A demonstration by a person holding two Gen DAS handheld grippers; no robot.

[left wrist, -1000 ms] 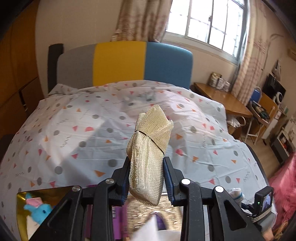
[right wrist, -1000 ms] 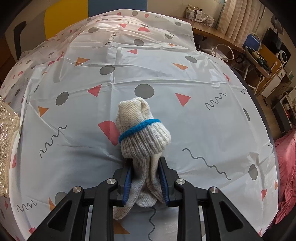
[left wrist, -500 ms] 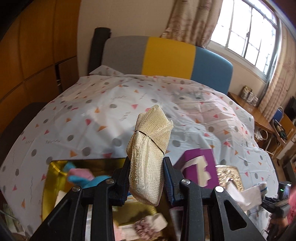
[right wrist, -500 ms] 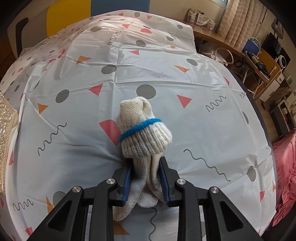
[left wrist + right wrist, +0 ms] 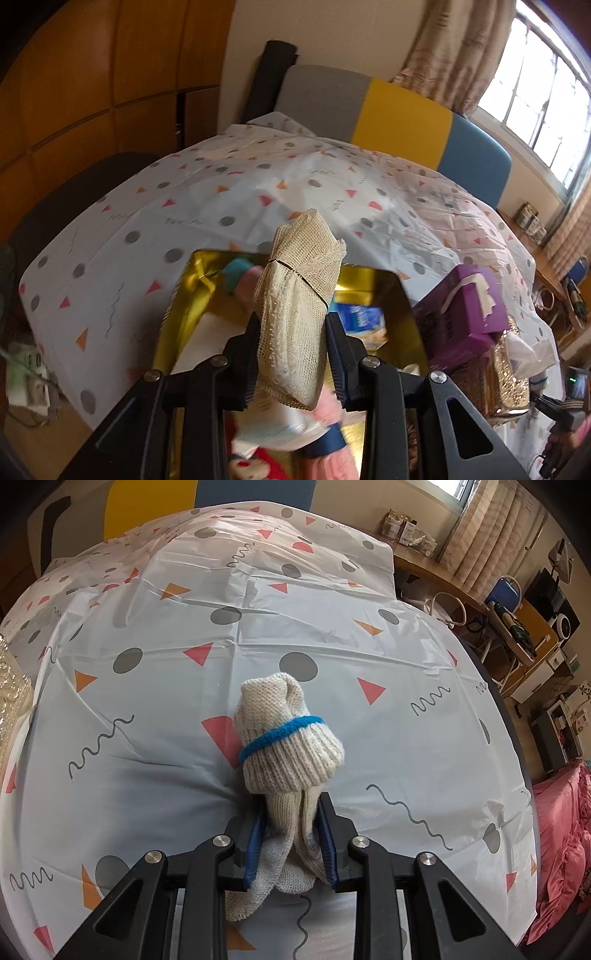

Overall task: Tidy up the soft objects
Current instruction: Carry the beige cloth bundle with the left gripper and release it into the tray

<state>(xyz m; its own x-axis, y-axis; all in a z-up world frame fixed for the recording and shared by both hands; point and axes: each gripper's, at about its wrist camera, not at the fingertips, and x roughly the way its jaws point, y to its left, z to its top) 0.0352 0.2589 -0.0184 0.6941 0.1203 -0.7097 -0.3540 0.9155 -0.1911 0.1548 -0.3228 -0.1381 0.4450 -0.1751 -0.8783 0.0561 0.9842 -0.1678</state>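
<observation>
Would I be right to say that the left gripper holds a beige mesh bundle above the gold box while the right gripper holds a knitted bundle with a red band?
Not quite: the band is blue, not red. The right wrist view shows the right gripper shut on the knitted bundle. The rest stands: the left gripper holds the beige mesh bundle above the gold box.

A bed (image 5: 155, 775) fills both views, covered with a pale sheet printed with grey dots, red and orange triangles and squiggles. At its head stands a padded headboard (image 5: 402, 122) in grey, yellow and blue panels. Wooden wall panelling (image 5: 92, 74) runs along one side. A window (image 5: 546, 96) with patterned curtains (image 5: 454, 55) lets in daylight. A wooden desk (image 5: 480, 602) lies beyond the bed's far corner, and pink bedding (image 5: 561, 849) beside it.
</observation>
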